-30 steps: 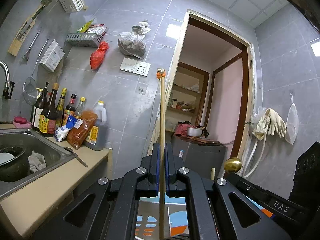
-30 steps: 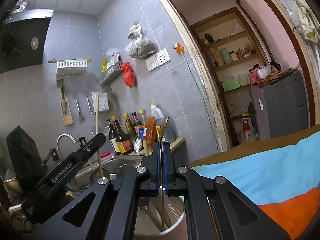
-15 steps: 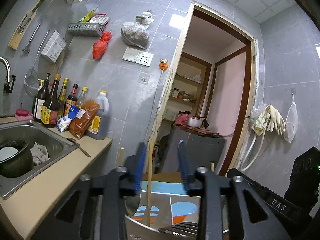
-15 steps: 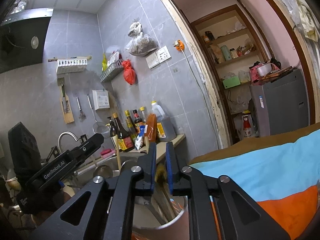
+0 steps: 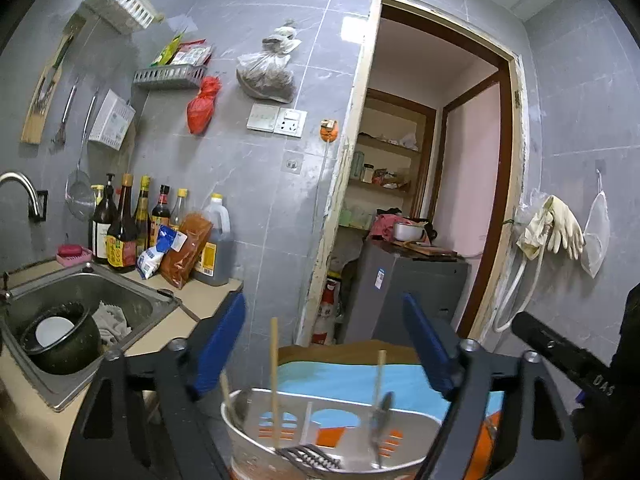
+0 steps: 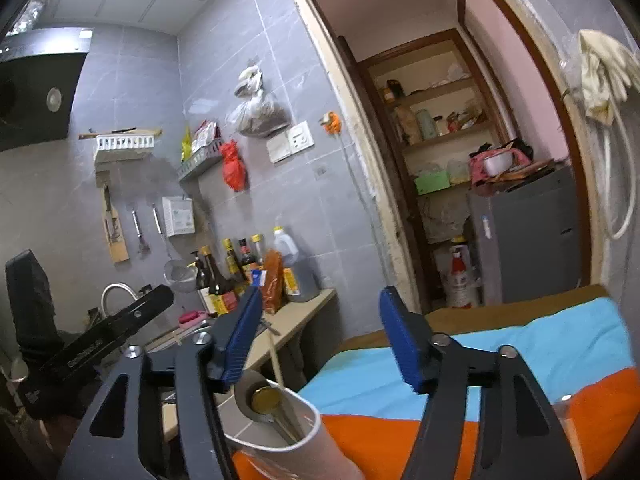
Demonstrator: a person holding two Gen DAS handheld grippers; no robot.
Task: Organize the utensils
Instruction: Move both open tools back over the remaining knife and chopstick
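Left gripper (image 5: 322, 346) has just been opening; its jaws stand wide with nothing between the pads, and the holder (image 5: 256, 446) sits just below, chopsticks (image 5: 274, 376) upright inside, long axis vertical

Right gripper (image 6: 320, 340) likewise spread and empty above the cup (image 6: 292, 440), its spoon (image 6: 266, 400) down-left of the fingers

Both equally near

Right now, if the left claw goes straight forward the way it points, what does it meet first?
Probably nothing near. The left claw is open and points over the metal cup of utensils toward the grey fridge by the doorway; depth is unclear.
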